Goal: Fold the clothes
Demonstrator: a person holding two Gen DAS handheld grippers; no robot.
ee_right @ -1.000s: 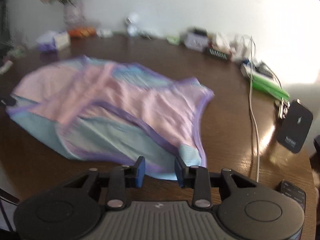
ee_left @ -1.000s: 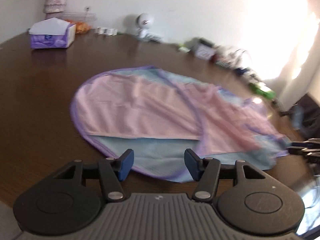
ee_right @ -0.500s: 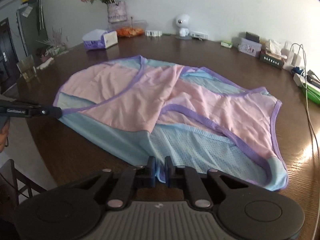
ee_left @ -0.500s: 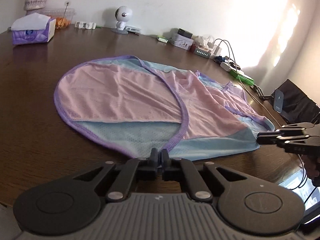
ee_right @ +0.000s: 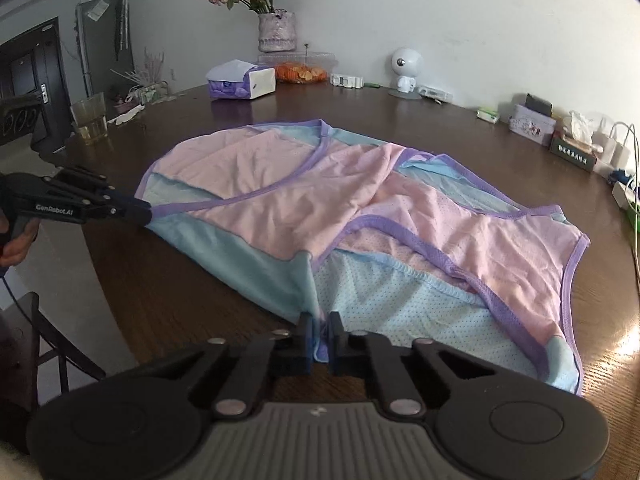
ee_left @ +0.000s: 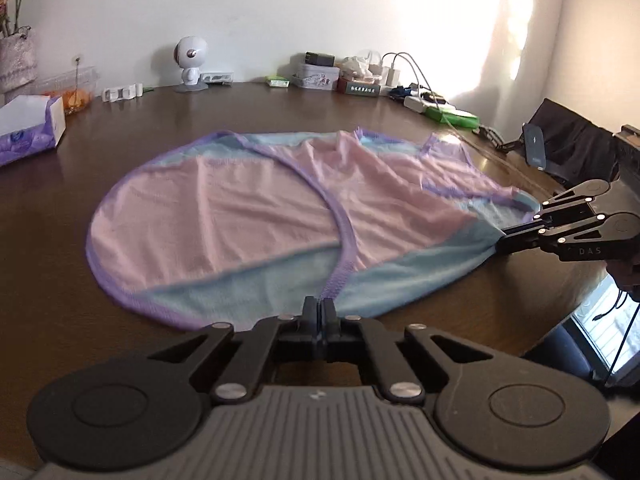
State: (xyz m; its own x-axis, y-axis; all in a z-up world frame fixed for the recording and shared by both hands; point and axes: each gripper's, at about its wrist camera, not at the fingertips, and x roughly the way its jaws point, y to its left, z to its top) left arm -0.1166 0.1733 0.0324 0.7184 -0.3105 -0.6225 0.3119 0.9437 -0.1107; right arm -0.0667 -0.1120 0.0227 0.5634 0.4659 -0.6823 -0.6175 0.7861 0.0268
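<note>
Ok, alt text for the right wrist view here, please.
The right gripper is shut on the near hem of a pink, blue and purple mesh garment spread on a dark wooden table. At far left, the left gripper pinches another edge. A tissue box and flower vase stand behind.

The purple-and-white cardboard tissue box (ee_left: 28,130) is cut off by the left edge; labels on the small far-wall boxes (ee_right: 572,152) are too small to read.

Pink and pale-blue garment (ee_right: 360,216), purple binding, fine dotted mesh on the blue. Dark brown wood-grain tabletop (ee_left: 48,216). Purple-and-white tissue box (ee_right: 240,85). White figurine (ee_left: 191,65). Black hand-held grippers, left (ee_left: 319,311) and right (ee_right: 319,330).
</note>
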